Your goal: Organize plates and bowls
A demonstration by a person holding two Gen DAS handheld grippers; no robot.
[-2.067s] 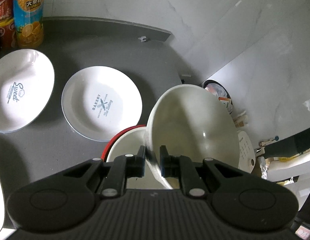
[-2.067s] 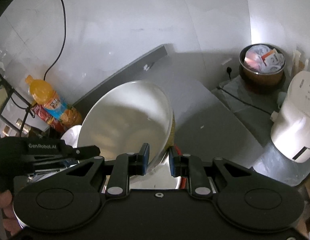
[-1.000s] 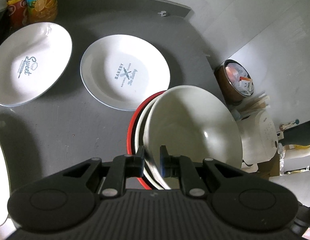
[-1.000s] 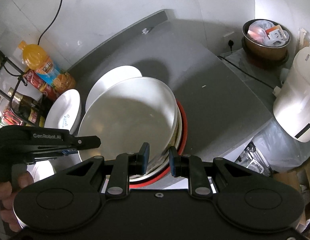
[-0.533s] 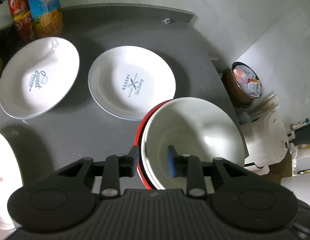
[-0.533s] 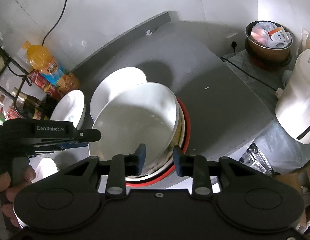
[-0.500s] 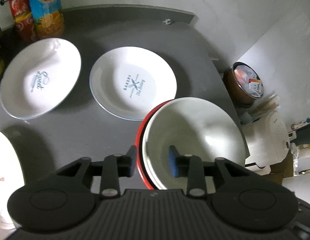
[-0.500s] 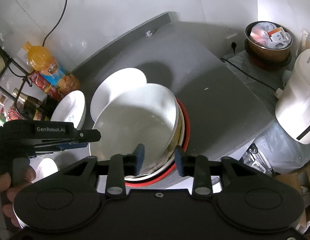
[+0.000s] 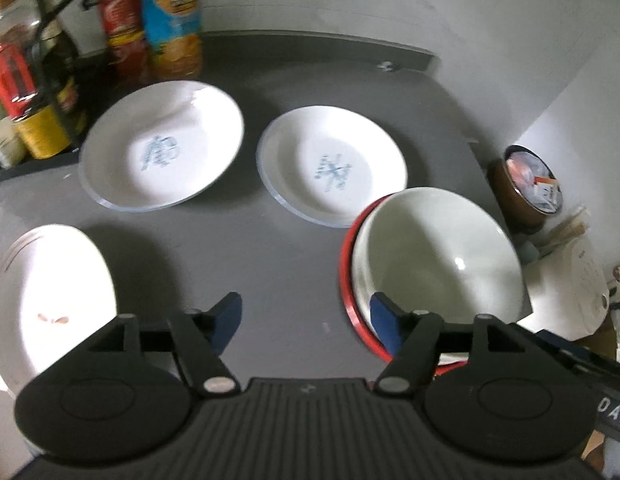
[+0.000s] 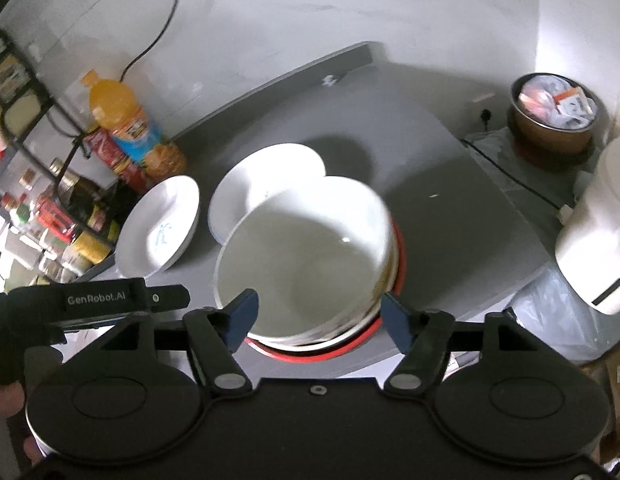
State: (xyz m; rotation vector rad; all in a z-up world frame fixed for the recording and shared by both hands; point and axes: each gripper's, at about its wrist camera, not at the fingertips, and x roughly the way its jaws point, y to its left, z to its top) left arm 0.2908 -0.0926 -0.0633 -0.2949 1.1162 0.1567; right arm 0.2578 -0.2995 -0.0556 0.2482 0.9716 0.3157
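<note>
Bowl stacked; plates left loose.
Both grippers' fingers spread, empty; printed plate (image 9: 334, 168) lies at 12 o'clock from left gripper (image 9: 306, 318).

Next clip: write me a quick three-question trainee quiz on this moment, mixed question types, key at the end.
1. True or false: the left gripper is shut on the white bowl.
2. The white bowl sits in: A) a red-rimmed stack B) a drying rack C) a sink.
3. How many printed plates lie flat behind the stack?

Key: 1 false, both the left and the right gripper are open. 2 A. 3 two, the left plate and the right plate.
</note>
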